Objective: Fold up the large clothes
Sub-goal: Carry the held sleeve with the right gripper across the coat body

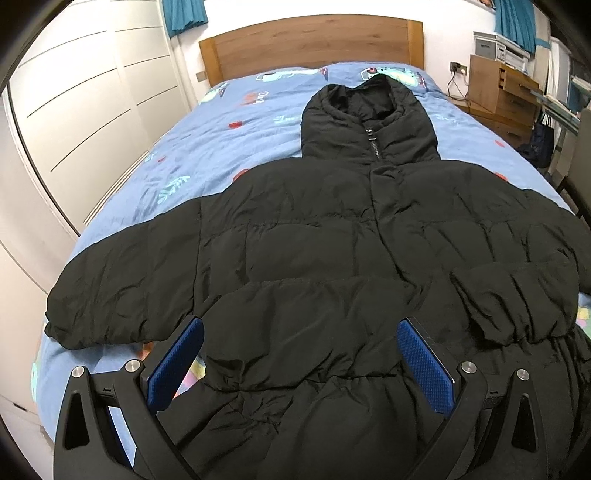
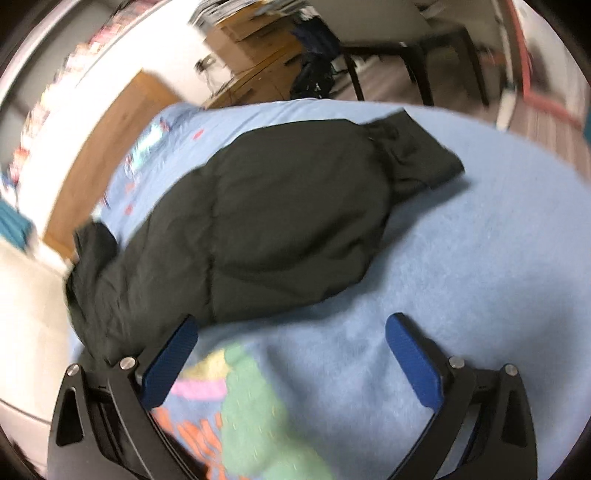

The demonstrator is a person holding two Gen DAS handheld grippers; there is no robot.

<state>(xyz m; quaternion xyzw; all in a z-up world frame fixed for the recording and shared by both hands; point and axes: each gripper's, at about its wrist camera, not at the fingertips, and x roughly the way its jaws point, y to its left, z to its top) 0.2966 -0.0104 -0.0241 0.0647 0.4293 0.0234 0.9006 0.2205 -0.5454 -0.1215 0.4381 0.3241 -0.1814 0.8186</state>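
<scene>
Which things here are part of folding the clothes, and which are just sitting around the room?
Part of the job:
black puffer jacket, spread flat
bed it lies on
left gripper, open
right gripper, open

Just lying about:
wooden headboard
white wardrobe
wooden cabinet
teal curtains

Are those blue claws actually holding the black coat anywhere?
No. Both the left gripper and right gripper are open above the jacket, with nothing clamped.

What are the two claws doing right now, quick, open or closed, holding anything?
Left claw: open, holding nothing, above the black puffer jacket.
Right claw: open, holding nothing, over the blue bedspread beside the jacket.
</scene>
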